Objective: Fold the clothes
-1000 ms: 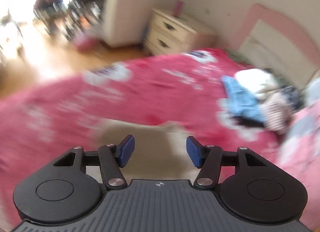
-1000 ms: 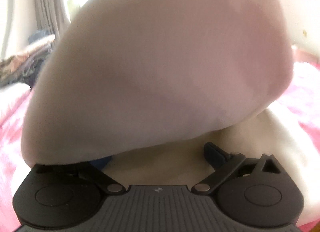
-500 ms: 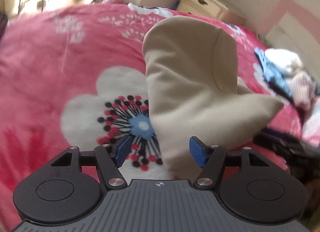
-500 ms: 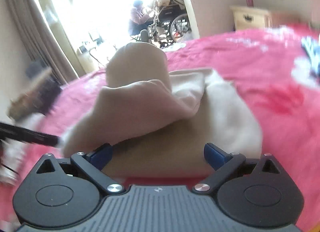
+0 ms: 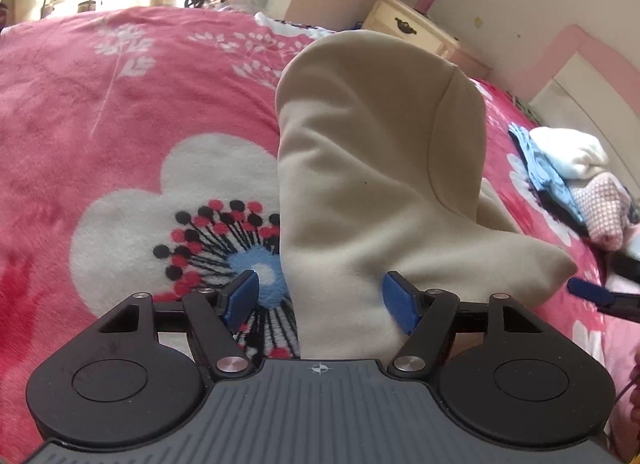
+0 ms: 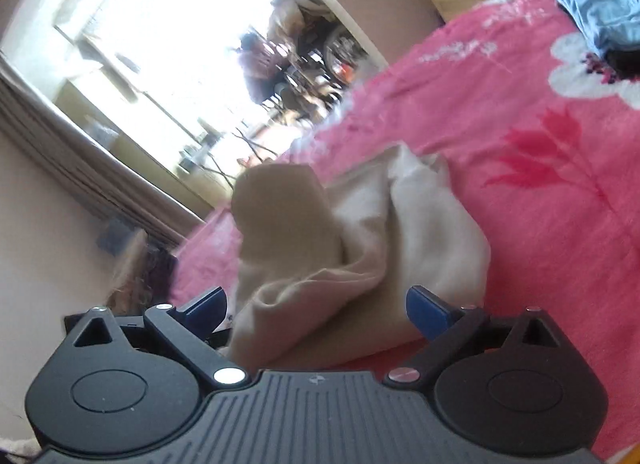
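the beige garment (image 5: 360, 184) is lain in a loose heap on the pink floral blanket (image 5: 120, 124) of the bed, near the edge closest to both cameras, with one part standing up in a rounded hump and another lobe flopped toward the headboard side. no flat, squared fold is seen, so the folding is judged barely begun: spreading, smoothing and every fold appear left to do. a pile of other clothes (image 5: 568, 180) is seen toward the headboard corner, seemingly unfolded.

the left tool (image 5: 320, 300) is held apart, with the garment's near edge between its blue fingers but unclamped. the right tool (image 6: 316, 310) is likewise held apart and grips nothing.

a second ago the right view was filled by lifted cloth, and the left view was blurred; now the garment is dropped onto the bed.
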